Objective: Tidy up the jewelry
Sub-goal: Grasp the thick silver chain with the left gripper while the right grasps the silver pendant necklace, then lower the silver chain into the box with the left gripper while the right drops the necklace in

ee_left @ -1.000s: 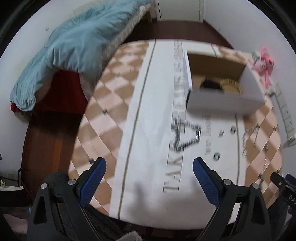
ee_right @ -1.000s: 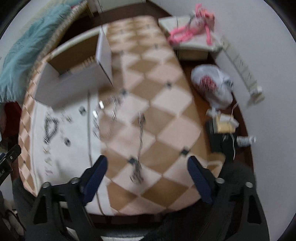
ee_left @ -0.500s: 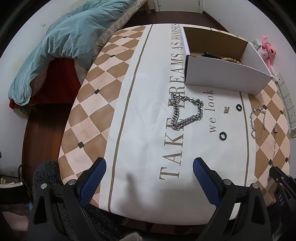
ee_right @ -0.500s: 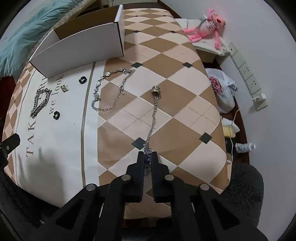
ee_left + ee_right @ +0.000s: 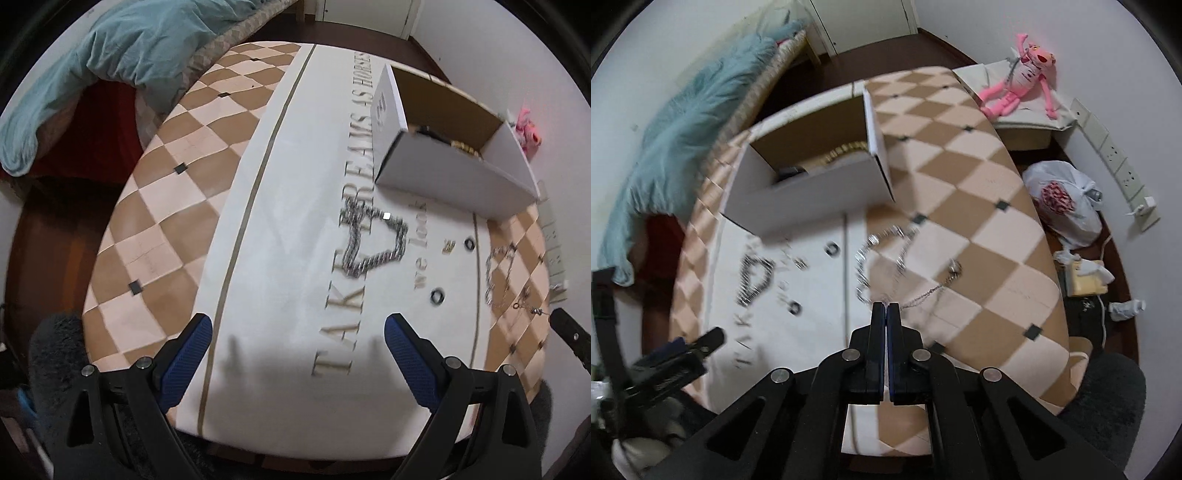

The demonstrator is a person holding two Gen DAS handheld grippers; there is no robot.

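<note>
My right gripper (image 5: 886, 305) is shut on one end of a thin silver chain (image 5: 923, 293). The chain trails up and to the right to its small pendant (image 5: 955, 267) on the checkered table. My left gripper (image 5: 297, 332) is open over the white cloth with nothing between its fingers. Ahead of it lies a chunky silver chain (image 5: 373, 240). A beaded chain (image 5: 871, 266), two black rings (image 5: 437, 296) (image 5: 469, 243) and a small gold piece (image 5: 448, 248) lie loose nearby. The open white box (image 5: 809, 195) stands behind them, with gold beads and a dark item inside.
The round table (image 5: 155, 206) ends just under both grippers. A teal blanket (image 5: 129, 48) lies on the bed to the left. A pink plush toy (image 5: 1023, 85), a white plastic bag (image 5: 1063, 203) and wall sockets (image 5: 1115, 155) are on the right.
My right gripper shut on the end of the thin chain and rose, dragging the chain. My left gripper sank toward the cloth and stayed open.
</note>
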